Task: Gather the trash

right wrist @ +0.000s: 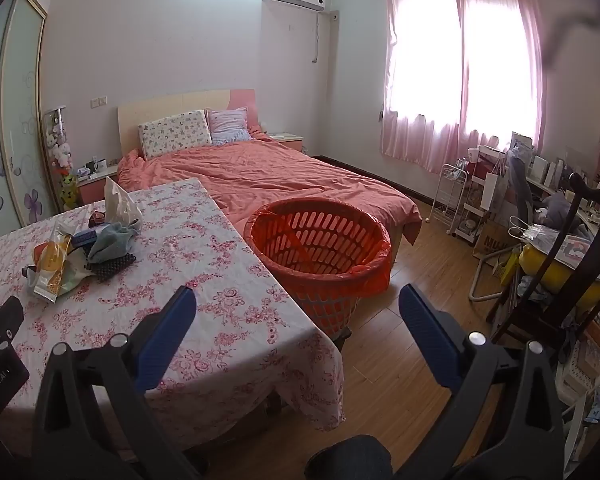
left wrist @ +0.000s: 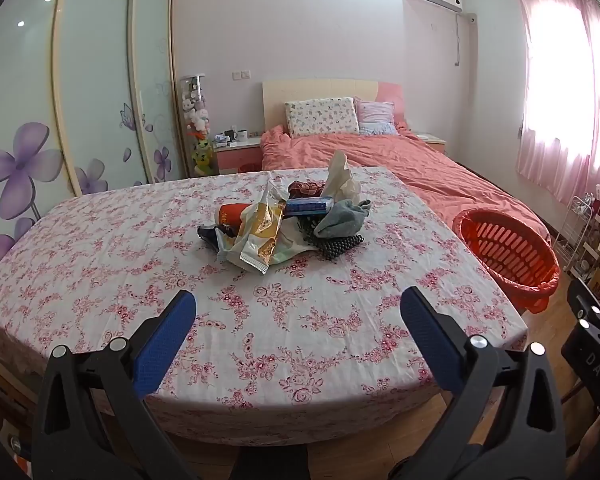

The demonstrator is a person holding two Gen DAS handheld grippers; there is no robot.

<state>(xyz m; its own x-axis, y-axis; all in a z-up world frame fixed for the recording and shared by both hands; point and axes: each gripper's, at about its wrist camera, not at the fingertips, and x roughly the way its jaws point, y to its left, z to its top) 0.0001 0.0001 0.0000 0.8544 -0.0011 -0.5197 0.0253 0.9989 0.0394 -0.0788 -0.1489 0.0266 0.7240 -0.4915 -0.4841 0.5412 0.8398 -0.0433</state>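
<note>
Litter, a heap of crinkled foil wrappers (left wrist: pixel 256 236), lay ahead of my left gripper (left wrist: pixel 298 312); both grippers were released, empty. Orange slatted plastic basket (right wrist: pixel 320 248) stood ahead of my right gripper (right wrist: pixel 298 312). I judged pinching the topmost wrapper's edge best.

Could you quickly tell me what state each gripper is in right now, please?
Left gripper: open, holding nothing, above the near part of the table.
Right gripper: open, holding nothing, aimed between the table edge and the red basket.

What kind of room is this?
It looks like a bedroom. There is a bed with a salmon-pink quilt and two patterned pillows, a tall wardrobe with purple flower sliding doors, and pink curtains over a bright window.
</note>
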